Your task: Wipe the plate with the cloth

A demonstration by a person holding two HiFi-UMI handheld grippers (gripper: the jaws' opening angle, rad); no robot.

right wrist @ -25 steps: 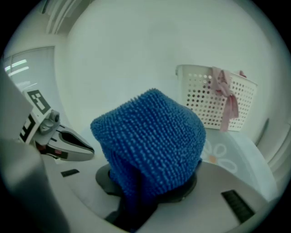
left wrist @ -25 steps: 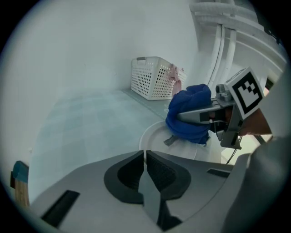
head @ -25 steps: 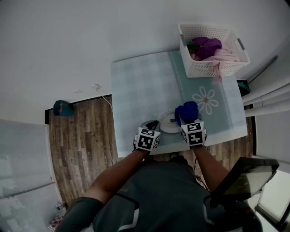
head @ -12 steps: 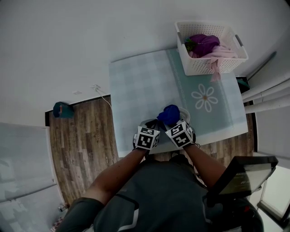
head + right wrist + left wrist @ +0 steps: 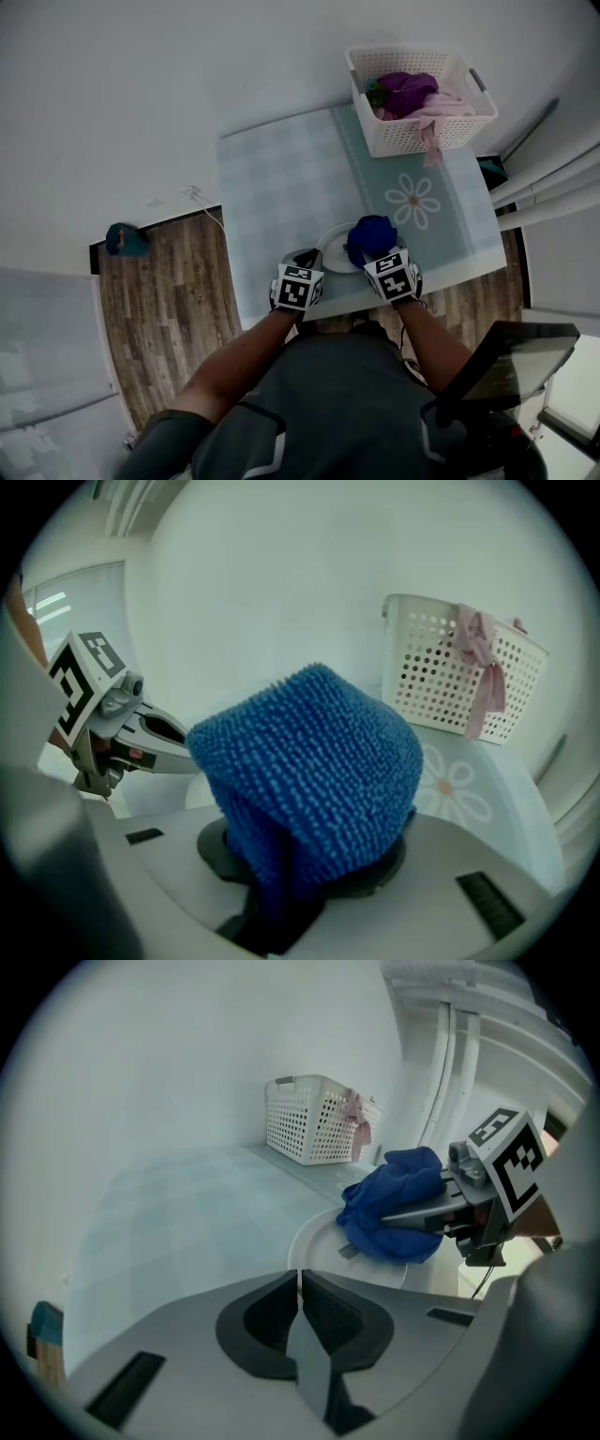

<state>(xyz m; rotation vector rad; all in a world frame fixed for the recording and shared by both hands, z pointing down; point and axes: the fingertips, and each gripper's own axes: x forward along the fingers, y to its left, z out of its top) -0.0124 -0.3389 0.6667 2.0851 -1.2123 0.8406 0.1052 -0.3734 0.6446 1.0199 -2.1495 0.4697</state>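
Resting on the plate [image 5: 319, 1241], cloth [image 5: 309, 761] fills right gripper's [image 5: 314, 846] fingers; left gripper's [image 5: 298, 1283] fingers pinch its rim.

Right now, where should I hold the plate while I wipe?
Pinch its thin near-left rim, coming in low from the near edge of the table. The plate lies flat, so only the rim fits between jaws, and the cloth covers its right side. The left hand-held gripper is shut on it there.

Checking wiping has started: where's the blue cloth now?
In the head view the blue cloth sits right of centre, pinched in the right gripper and over the white plate near the front edge of the table.
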